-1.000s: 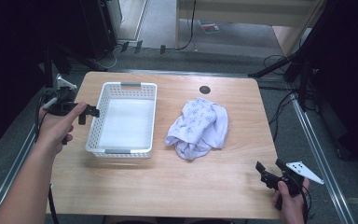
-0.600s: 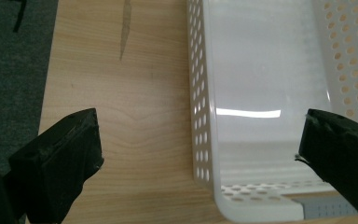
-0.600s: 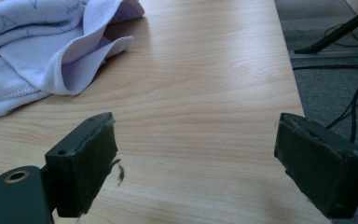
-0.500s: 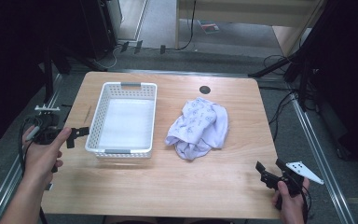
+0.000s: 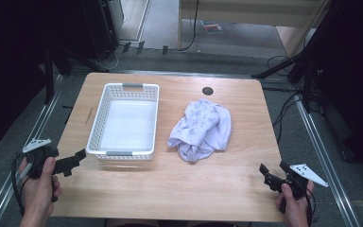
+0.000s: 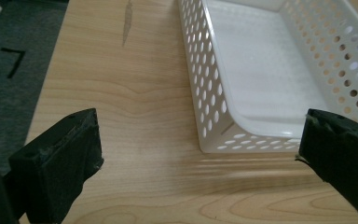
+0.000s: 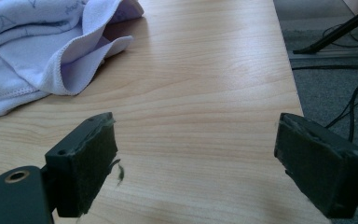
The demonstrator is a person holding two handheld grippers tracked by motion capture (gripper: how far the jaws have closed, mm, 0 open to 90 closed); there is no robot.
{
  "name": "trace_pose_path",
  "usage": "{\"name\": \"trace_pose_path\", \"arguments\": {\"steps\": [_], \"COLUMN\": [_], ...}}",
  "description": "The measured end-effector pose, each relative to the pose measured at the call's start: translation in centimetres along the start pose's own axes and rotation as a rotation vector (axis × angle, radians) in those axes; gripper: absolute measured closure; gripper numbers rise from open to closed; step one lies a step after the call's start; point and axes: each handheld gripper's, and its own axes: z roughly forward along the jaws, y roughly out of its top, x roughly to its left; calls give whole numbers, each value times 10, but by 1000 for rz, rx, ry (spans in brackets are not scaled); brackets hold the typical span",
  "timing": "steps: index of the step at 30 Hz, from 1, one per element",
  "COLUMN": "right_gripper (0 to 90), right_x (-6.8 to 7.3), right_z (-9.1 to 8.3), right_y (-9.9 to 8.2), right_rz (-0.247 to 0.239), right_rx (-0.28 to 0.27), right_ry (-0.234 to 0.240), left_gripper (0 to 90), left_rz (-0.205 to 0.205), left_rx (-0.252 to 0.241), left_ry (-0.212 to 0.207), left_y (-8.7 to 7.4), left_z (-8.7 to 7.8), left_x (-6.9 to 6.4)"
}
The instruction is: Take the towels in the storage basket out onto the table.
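Left gripper (image 5: 78, 157) withdrawn from basket (image 5: 124, 122) toward near-left worktop (image 5: 179, 189) corner, fingers released, empty. Right gripper (image 5: 267, 176) unchanged at near-right edge, fingers released. Cloth (image 5: 201, 128) unmoved, mid-worktop beside basket.

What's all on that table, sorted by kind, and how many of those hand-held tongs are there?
Baskets: 1, the white basket, nothing in it.
Cloths: 1, the pale crumpled cloth beside it.
Tongs: 2, the left tongs and the right tongs, both open and holding nothing.
Total: 4.
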Motion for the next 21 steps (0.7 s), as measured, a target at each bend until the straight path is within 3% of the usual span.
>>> {"name": "trace_pose_path", "arguments": {"steps": [3,6,9,11,13,15,19,21], "right_gripper": [129,129,128,128,128,128,128,128], "right_x": [0,0,0,-1,-1,0,-1,0], "right_z": [0,0,-1,-1,-1,-1,-1,0], "right_y": [0,0,0,0,0,0,0,0], "right_rz": [-2,-1,0,3,2,-2,1,-7], "right_rx": [-1,-3,-1,0,1,0,4,6], "right_ry": [-1,-3,-4,-5,-4,-3,-2,-1], "left_gripper": [0,0,0,0,0,0,0,0], "left_rz": [19,50,49,70,108,87,96,87], "left_rx": [-27,-54,-108,-106,-133,-154,-121,-153], "left_ry": [2,-33,-42,-15,42,31,58,18], "left_y": [-14,-30,-45,-49,-49,-52,-60,-60], "left_z": [3,8,14,19,20,22,31,29], "left_x": [5,8,11,13,14,21,29,31]}}
